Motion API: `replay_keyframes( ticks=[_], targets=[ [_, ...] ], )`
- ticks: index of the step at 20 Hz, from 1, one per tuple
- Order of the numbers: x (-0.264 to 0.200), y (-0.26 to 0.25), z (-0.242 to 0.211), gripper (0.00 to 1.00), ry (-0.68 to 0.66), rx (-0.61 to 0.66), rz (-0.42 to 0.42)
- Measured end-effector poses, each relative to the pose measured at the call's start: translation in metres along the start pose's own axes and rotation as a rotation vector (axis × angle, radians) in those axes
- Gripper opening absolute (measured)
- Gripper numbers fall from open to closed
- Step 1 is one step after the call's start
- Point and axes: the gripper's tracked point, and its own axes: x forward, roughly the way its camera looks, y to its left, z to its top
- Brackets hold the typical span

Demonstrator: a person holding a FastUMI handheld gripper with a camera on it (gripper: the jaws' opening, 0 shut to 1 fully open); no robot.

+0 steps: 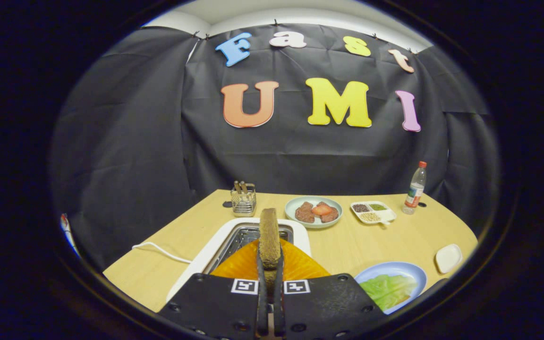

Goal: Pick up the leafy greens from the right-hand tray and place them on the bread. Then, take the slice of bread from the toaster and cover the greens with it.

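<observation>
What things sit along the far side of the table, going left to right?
Utensil holder → plate of meat and tomato → divided tray of beans → bottle. The gripper holds a bread slice.

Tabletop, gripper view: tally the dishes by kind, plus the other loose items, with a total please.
Round plates: 2 (green plate with meat and tomato, blue plate with leafy greens)
Divided tray: 1
Small white dish: 1
Bottle: 1
Wire holder: 1
Toaster: 1
Bread slice, gripped between the gripper fingers: 1
Total: 8
</observation>
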Motion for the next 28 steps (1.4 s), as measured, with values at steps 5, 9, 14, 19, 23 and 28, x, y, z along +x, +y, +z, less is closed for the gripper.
replay_keyframes(
  ticks=[5, 9, 14, 19, 23, 28],
  targets=[
    [-0.014, 0.001, 0.027, 0.05, -0.069, 0.028, 0.016],
    [-0.034, 0.003, 0.056, 0.05, -0.126, 0.077, 0.067],
    [-0.065, -0.013, 0.088, 0.05, -0.196, 0.121, 0.088],
    [-0.095, -0.044, 0.098, 0.05, -0.257, 0.096, 0.063],
    [-0.109, -0.074, 0.093, 0.05, -0.267, 0.096, 0.038],
    [-0.116, -0.107, 0.067, 0.05, -0.250, 0.104, 0.015]
  ],
)
